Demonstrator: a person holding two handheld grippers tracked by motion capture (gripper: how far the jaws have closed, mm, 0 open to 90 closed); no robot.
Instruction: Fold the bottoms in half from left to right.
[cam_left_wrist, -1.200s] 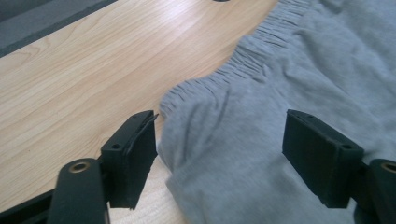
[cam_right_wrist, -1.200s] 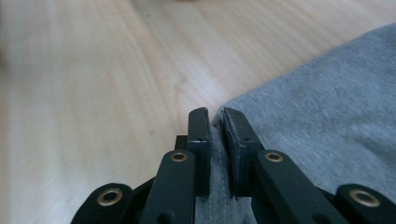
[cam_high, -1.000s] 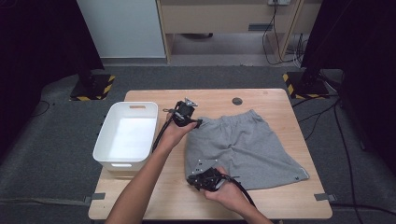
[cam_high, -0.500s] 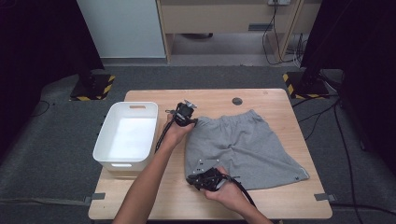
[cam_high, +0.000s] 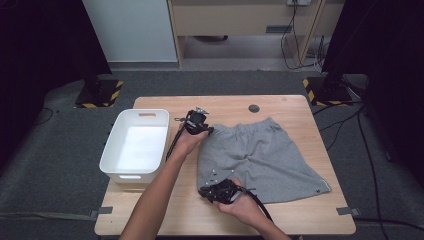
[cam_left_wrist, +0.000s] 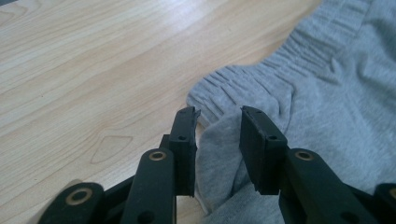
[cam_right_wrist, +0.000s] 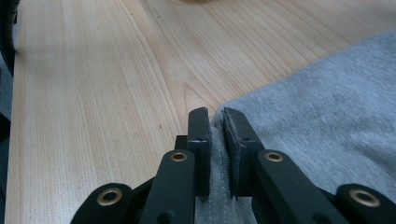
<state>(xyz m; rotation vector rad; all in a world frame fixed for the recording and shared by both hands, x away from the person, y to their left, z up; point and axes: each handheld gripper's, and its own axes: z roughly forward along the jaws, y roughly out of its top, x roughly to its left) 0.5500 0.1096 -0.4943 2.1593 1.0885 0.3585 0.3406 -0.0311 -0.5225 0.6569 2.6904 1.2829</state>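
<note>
Grey shorts (cam_high: 260, 157) lie spread flat on the wooden table (cam_high: 300, 107), waistband toward the white bin (cam_high: 135, 145) on the left, legs toward the right edge. Judging by the two grips, a fold or a lift of the garment is just being set up, and nothing is folded yet.

The right hand-held gripper (cam_high: 210, 191) at the near edge has its jaws nearly together, pinching the near hem of the shorts (cam_right_wrist: 327, 135); in the right gripper view (cam_right_wrist: 215, 116) a thin band of fabric is squeezed between the pads.

The left hand-held gripper (cam_high: 202, 131) sits at the waistband corner beside the bin. Its jaws have just been closing, and in the left gripper view (cam_left_wrist: 218, 116) a raised fold of cloth (cam_left_wrist: 243, 93) stands between them, but a gap remains on either side of it, so the pads do not yet seem to press.

What is left, I judge, is closing that far grip, then carrying the left edge over or moving the shorts into the bin, which is empty.

No brand, label or readable writing is visible on the shorts, the bin or the table; a small dark mark at the right leg hem is too small to read.
</note>
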